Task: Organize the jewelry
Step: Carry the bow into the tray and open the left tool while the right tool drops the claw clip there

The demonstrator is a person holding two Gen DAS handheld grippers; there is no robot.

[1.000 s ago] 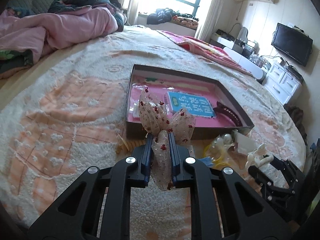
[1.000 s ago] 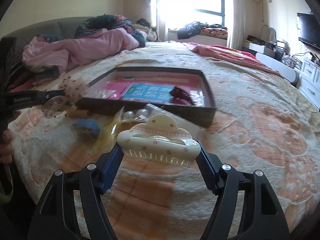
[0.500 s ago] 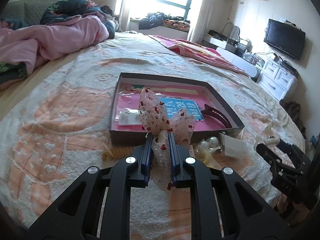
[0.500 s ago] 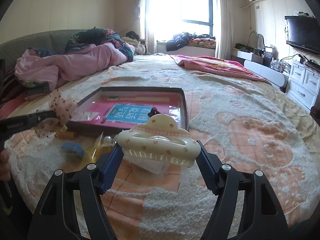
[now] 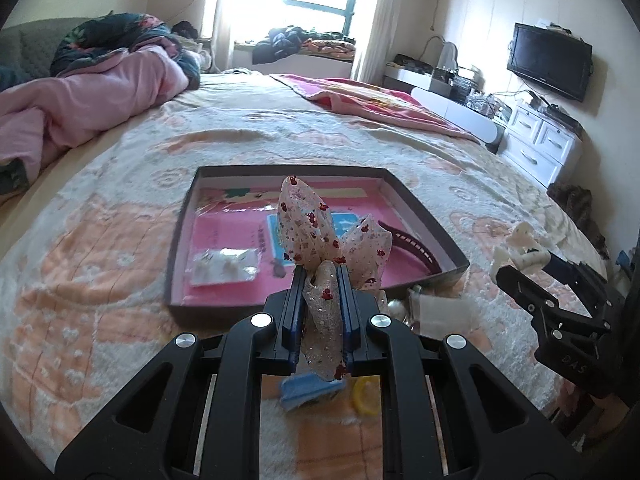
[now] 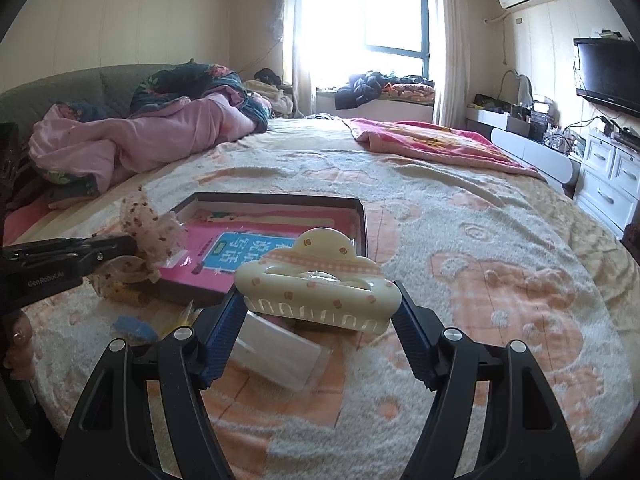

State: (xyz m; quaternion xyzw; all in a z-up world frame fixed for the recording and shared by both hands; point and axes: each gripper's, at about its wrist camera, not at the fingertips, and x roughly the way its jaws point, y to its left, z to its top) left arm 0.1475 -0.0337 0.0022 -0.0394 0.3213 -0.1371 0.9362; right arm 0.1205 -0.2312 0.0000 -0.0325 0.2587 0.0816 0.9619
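A person sorting hair accessories on a bed holds one piece in each of two handheld grippers, both poised short of the shallow box [image 5: 424, 216] that serves as the collecting tray. The left gripper [image 5: 319, 300] is clamped tight on the knot of a sheer bow [image 5: 320, 232] dotted with red, its loops standing upright above the fingers, a hold at the stiffest part that apparently keeps the floppy fabric from sagging. The right gripper [image 6: 318, 304] is spread wide and pressed against the two ends of a cream claw clip [image 6: 316, 284], carried level with its teeth pointing down, presumably so it can be set flat. The box lies on the fleecy blanket [image 6: 500, 264] with its pink lining [image 5: 224, 240] showing; a blue card [image 6: 248, 252], a dark headband [image 5: 416, 248] and a small clear packet [image 5: 224, 266] already rest inside. Loose pieces remain outside its near wall: a blue item [image 5: 308, 388], a yellow ring [image 5: 364, 396] and a clear bag [image 6: 280, 348]. Judging by the layout, both held pieces are bound for the box, with the stragglers on the blanket left to gather afterward.
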